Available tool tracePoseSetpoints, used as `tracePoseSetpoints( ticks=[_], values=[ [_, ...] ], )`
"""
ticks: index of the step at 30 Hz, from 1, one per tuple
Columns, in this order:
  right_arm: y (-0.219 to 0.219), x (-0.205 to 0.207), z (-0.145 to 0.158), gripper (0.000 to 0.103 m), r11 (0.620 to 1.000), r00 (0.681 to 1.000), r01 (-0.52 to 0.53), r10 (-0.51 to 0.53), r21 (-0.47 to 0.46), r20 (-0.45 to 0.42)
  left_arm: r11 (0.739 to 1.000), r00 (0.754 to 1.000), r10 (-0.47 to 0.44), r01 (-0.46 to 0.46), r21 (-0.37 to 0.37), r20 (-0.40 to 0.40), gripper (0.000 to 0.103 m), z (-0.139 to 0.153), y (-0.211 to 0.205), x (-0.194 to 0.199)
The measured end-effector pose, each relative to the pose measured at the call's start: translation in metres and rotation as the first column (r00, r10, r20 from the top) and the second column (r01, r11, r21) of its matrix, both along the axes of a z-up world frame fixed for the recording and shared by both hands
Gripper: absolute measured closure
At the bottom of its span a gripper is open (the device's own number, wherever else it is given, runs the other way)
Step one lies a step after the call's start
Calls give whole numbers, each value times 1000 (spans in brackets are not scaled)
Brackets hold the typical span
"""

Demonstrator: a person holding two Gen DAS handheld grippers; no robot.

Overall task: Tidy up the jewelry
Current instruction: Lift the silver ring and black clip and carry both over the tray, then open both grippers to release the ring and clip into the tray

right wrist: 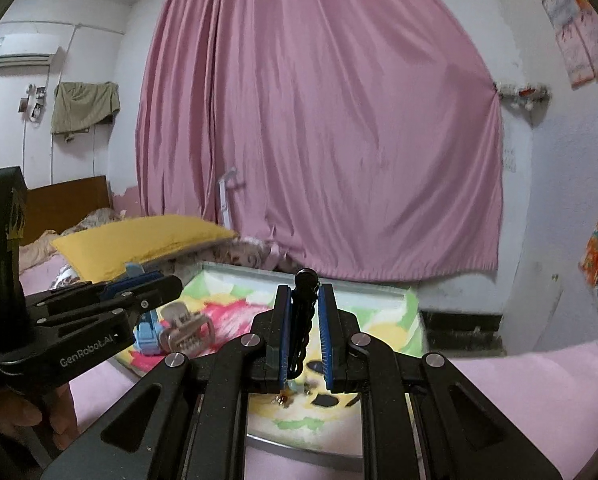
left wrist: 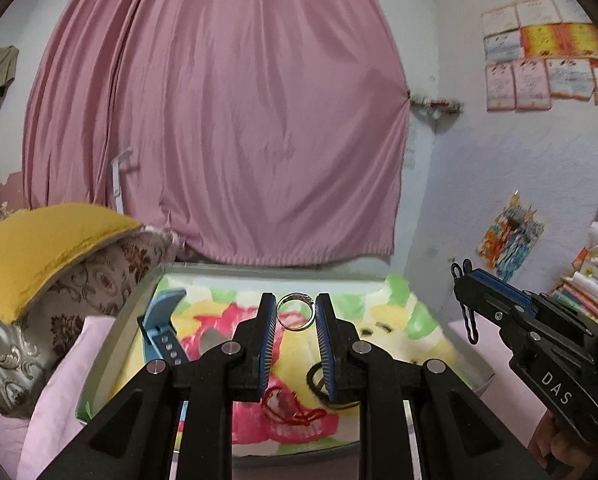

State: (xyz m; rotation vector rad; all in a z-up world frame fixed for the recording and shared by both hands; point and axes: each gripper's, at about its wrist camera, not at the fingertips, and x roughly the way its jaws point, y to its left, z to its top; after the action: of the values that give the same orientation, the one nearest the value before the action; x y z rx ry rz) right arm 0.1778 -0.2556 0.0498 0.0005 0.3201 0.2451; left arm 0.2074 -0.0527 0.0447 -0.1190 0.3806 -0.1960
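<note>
My left gripper (left wrist: 295,312) is shut on a silver ring (left wrist: 295,312), held between its blue pads above a shallow tray (left wrist: 115,332) with a colourful cartoon lining. My right gripper (right wrist: 305,300) is shut on a black hair clip (right wrist: 304,312) that stands upright between its pads; it also shows in the left wrist view (left wrist: 465,300), right of the tray. In the tray lie a blue watch strap (left wrist: 161,328), a silver clasp piece (right wrist: 185,330) and a dark hair tie (left wrist: 319,384).
The tray rests on a pink sheet (right wrist: 519,384) on a bed. A yellow pillow (left wrist: 39,252) and a patterned pillow (left wrist: 91,280) lie to the left. A pink curtain (left wrist: 219,120) hangs behind. Books (left wrist: 587,288) are stacked at the right.
</note>
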Motion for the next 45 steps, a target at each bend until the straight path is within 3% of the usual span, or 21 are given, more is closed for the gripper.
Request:
tracePoseSetpoints(
  ticks=[8, 12, 22, 35, 45],
  values=[
    [-8, 24, -20, 91, 1000, 988, -6, 9, 23, -152, 999, 986, -29, 25, -30, -167, 84, -18, 4, 20],
    [-11, 33, -31, 91, 999, 975, -5, 14, 38, -222, 999, 963, -42, 37, -25, -267, 84, -30, 1, 30],
    [-9, 45, -46, 91, 999, 947, -13, 29, 53, -319, 999, 925, -52, 48, -21, -376, 84, -45, -2, 41],
    [-8, 60, -60, 91, 997, 908, -13, 43, 74, -417, 998, 905, -59, 67, 3, -422, 84, -50, -5, 43],
    [-7, 63, -65, 91, 996, 898, -11, 47, 84, -437, 997, 910, -72, 69, -21, -408, 84, -48, -2, 42]
  ],
)
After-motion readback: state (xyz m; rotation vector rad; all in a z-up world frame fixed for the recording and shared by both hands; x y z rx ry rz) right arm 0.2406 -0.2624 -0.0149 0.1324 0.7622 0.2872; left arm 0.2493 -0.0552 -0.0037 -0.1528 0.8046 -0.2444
